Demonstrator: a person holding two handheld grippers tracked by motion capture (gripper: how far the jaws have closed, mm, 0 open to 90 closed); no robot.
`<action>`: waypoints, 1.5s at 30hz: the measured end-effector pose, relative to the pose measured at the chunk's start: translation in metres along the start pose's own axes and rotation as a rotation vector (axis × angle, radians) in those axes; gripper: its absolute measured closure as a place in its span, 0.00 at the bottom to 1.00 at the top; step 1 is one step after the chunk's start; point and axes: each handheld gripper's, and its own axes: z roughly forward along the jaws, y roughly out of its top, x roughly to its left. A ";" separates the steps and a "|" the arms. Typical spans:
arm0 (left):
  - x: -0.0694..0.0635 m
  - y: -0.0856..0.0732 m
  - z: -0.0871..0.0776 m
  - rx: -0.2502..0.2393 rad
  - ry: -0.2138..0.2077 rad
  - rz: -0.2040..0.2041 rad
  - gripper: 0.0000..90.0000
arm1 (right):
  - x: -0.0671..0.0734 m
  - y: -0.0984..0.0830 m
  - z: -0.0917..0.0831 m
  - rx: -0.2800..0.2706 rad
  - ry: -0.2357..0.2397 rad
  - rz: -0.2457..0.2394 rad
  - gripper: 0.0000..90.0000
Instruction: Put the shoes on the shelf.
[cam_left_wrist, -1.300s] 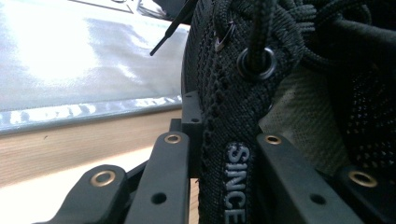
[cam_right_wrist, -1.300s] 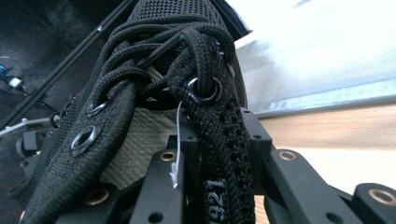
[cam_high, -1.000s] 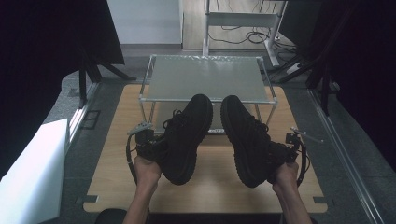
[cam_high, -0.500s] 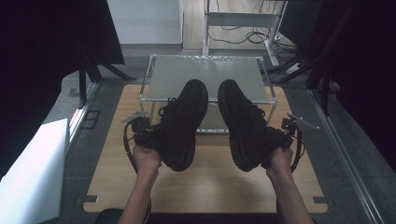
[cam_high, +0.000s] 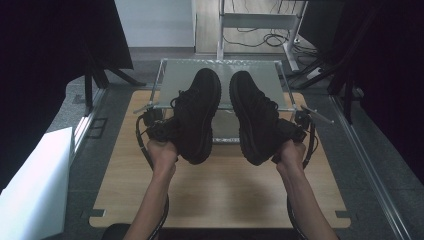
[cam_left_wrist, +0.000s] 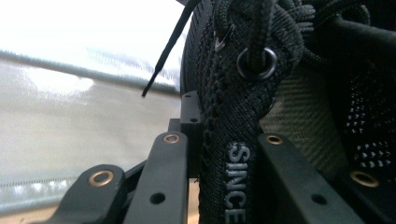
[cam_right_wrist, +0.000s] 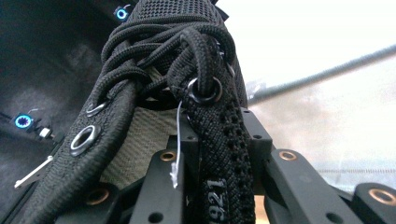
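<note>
Shoes are held one per gripper, above the far half of the wooden table (cam_high: 215, 195). Left gripper (cam_high: 159, 131) clamps the collar of the left shoe (cam_high: 196, 117); in the left gripper view its jaws press a strip of knit collar marked "SINCE" (cam_left_wrist: 236, 182) from both sides. Right gripper (cam_high: 295, 132) clamps the collar of the right shoe (cam_high: 255, 120) in the same way, on a strip bearing digits (cam_right_wrist: 219, 196). Both shoes are black, laced, side by side and apart, toes pointing away over the glass shelf (cam_high: 220, 75) at the table's far edge. Both appear clear of the shelf, though the high view cannot confirm the gap.
</note>
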 end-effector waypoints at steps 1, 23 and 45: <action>-0.002 0.005 0.005 0.000 0.016 -0.001 0.88 | 0.001 0.003 0.006 -0.006 -0.011 0.000 0.83; -0.025 0.047 0.054 0.018 0.274 0.053 0.86 | 0.028 0.036 0.061 -0.079 -0.337 -0.169 0.83; -0.040 0.062 0.079 0.085 0.325 0.092 0.62 | 0.041 0.045 0.091 -0.039 -0.409 -0.260 0.65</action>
